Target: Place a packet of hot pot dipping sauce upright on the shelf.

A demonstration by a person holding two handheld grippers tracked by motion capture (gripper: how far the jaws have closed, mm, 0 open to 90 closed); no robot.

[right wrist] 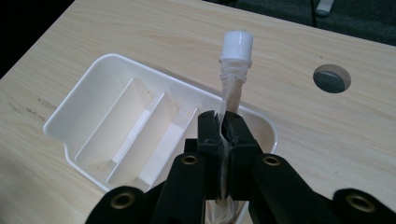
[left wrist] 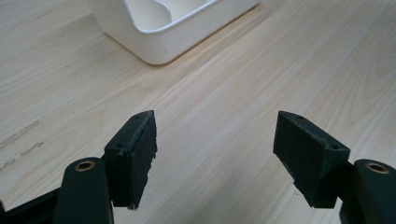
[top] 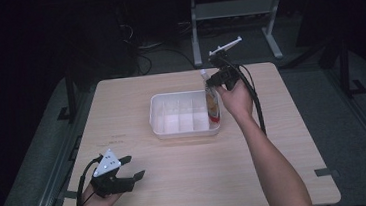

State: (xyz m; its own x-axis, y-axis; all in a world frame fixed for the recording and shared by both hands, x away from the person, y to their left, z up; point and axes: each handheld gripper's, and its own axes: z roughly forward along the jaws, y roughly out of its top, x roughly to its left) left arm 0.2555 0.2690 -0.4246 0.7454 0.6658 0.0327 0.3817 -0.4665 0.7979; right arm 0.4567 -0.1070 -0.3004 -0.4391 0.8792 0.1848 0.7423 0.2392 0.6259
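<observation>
Black jaws of the right gripper (right wrist: 223, 135) are seen clamped tight on a spouted pouch (right wrist: 232, 91), white cap uppermost, held upright over the right end compartment of the white tray (top: 158, 116). Placing appears to be the step in hand: the pouch would next be lowered into that compartment, then released. Well apart, near the table's (top: 274, 140) front left edge, the left gripper (top: 132, 168) is held wide open with nothing in it.
</observation>
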